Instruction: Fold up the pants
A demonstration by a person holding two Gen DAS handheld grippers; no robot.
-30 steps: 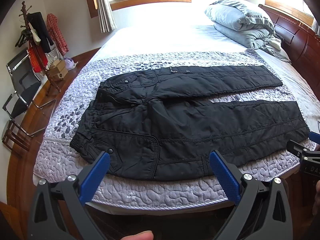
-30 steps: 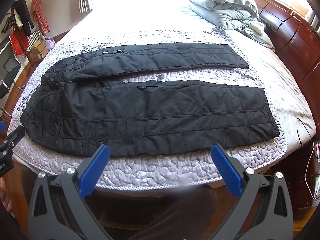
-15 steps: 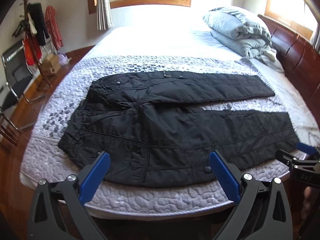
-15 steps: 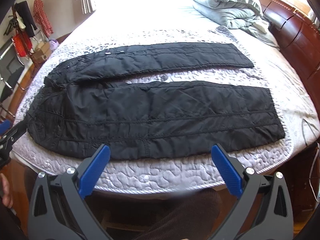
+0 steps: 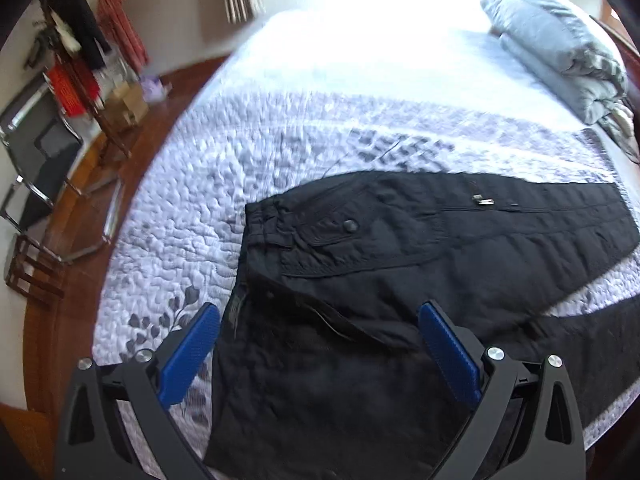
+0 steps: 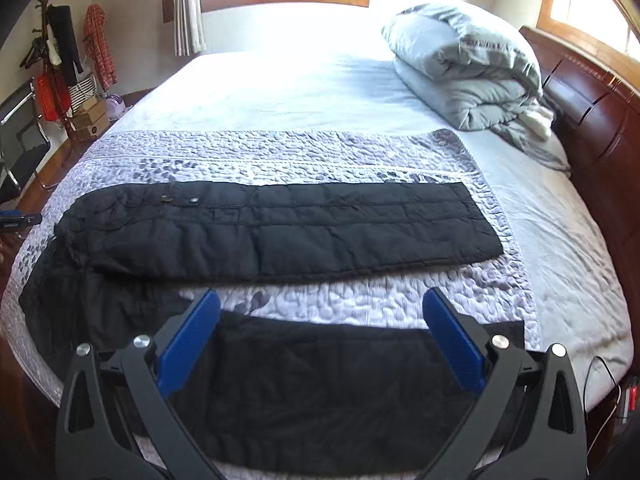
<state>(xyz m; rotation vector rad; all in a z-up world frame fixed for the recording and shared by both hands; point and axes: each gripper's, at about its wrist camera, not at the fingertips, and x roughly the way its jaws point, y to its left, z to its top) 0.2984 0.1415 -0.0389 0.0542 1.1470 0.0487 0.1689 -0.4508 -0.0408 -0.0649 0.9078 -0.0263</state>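
Observation:
Black quilted pants (image 5: 360, 280) lie flat on a purple quilted bedspread (image 5: 192, 184), waist to the left, both legs running to the right with a gap between them. My left gripper (image 5: 320, 344) is open and hovers over the waist of the near side. My right gripper (image 6: 320, 336) is open and hovers over the near leg (image 6: 320, 392); the far leg (image 6: 280, 228) lies beyond it. Neither gripper holds cloth. The left gripper's tip (image 6: 20, 220) shows at the left edge of the right wrist view.
A folded grey duvet (image 6: 464, 64) sits at the head of the bed by the wooden headboard (image 6: 592, 112). A coat rack (image 5: 76, 40), boxes and a metal chair (image 5: 36, 152) stand on the wooden floor left of the bed.
Both grippers have moved forward and lower over the bed: the left one now over the pants' waist, the right one over the near leg. Both stay open.

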